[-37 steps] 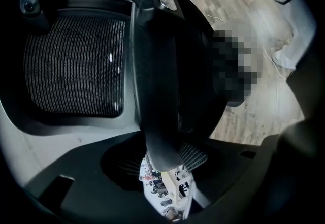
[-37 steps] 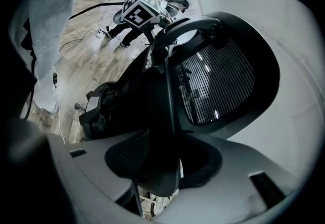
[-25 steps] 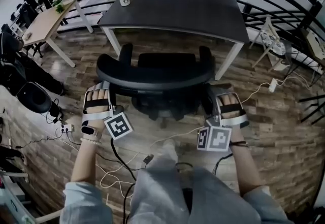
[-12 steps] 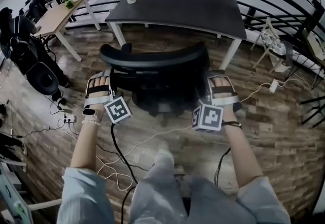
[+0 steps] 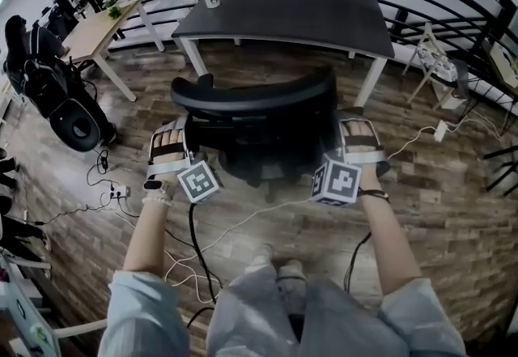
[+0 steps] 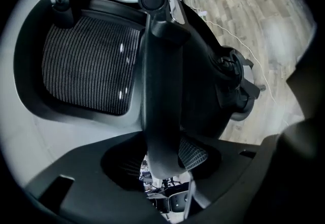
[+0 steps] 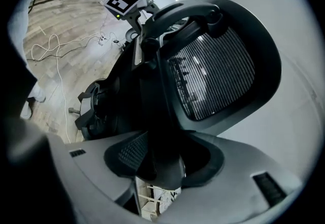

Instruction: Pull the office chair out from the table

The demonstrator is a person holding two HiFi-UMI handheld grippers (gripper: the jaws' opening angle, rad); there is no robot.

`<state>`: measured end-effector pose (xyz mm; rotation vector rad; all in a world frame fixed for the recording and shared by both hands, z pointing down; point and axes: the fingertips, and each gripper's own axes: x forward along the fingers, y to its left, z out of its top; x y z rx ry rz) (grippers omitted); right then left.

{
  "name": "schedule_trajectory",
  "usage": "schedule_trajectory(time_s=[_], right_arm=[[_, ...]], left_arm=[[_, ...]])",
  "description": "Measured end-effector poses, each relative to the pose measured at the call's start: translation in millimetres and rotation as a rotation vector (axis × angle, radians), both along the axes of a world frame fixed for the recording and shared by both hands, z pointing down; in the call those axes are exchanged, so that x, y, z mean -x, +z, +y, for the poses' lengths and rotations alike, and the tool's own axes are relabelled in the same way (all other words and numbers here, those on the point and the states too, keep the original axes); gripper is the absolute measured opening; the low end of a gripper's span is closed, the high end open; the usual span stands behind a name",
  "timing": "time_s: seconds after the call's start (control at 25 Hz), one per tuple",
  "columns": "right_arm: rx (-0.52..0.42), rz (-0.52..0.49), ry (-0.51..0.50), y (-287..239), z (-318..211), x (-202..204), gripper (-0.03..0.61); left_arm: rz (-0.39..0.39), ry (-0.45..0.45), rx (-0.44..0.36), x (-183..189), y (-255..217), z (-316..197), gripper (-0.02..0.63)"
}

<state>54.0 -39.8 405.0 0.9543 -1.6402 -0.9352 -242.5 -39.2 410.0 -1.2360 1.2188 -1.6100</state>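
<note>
Head view: office chair (image 5: 255,108) is standing just off the near edge of the dark, flat-topped desk (image 5: 307,15), its backrest facing the person, with left tool (image 5: 176,127) and right tool (image 5: 346,130) flanking the curved top rail. Hazard: loose cables (image 5: 235,226) are trailing over the plank floor (image 5: 453,210) behind the chair, so its rolling base is likely to be catching on them if the pull is carrying on rearward. Left gripper view: left tool (image 6: 162,167) is pinching the smooth moulded plastic frame (image 6: 160,91) beside the fine ribbed mesh panel (image 6: 91,65). Right gripper view: right tool (image 7: 160,167), its jaws having just been widening, is holding a matching frame edge between them, pads appearing to be touching it. Hazard: a loosening hold on this side is risking the chair swivelling instead of rolling straight, as the rounded, glossy plastic is offering little friction.
</note>
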Motion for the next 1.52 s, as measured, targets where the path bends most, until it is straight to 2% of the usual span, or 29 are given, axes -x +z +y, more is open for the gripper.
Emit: schedule_trajectory(time_s=[0.08, 0.16, 0.32, 0.48, 0.72, 1.04, 1.2, 1.36, 1.44, 1.52], right_arm=[[0.000, -0.006, 0.022, -1, 0, -2, 0.192], [-0.004, -0.021, 0.036, -3, -1, -3, 0.198], [0.009, -0.093, 0.064, -5, 4, -3, 0.202], [0.022, -0.188, 0.086, -11, 13, 2, 0.202], [0.057, -0.424, 0.108, -30, 27, 18, 0.202], [0.122, -0.721, 0.121, -48, 56, 33, 0.196], [0.155, -0.795, 0.103, -56, 73, 36, 0.169], [0.146, -0.849, 0.092, -65, 88, 36, 0.097], [0.153, -0.882, 0.094, -68, 94, 36, 0.058], [0.152, -0.921, 0.096, -72, 98, 35, 0.032]], left_arm=[[0.022, 0.012, 0.001, -1, 1, 1, 0.199], [0.077, 0.034, -0.001, -5, -1, 4, 0.202], [0.147, 0.072, -0.027, -6, -1, 7, 0.211], [0.304, 0.079, -0.012, -9, -7, 16, 0.216], [0.407, 0.096, -0.061, -9, -20, 35, 0.218], [0.638, 0.167, -0.152, -36, -66, 56, 0.209], [0.799, 0.212, -0.185, -54, -86, 71, 0.170], [0.962, 0.255, -0.209, -69, -104, 84, 0.120], [1.029, 0.266, -0.207, -76, -109, 89, 0.118], [1.102, 0.275, -0.202, -83, -113, 94, 0.071]])
